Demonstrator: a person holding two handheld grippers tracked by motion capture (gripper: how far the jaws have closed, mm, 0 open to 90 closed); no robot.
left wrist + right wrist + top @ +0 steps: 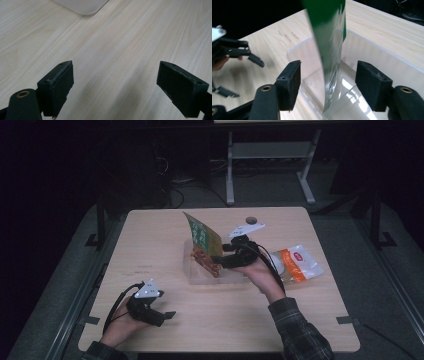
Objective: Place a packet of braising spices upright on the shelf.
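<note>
A green and orange snack bag (204, 245) stands upright in a clear plastic container (192, 277) at the table's middle. My right gripper (217, 260) reaches in from the right. In the right gripper view its jaws stand open on either side of the bag's thin edge (329, 37), with a gap on both sides and the pads (289, 82) not pressing it. The container wall (372, 52) lies behind. My left gripper (169, 316) rests near the front left of the table, open, with bare wood between its jaws (115, 87).
A clear packet with an orange label (295, 265) lies just right of the container, under my right hand. A small dark disc (251, 219) sits near the table's far edge. The container's corner (82, 6) shows ahead of the left gripper.
</note>
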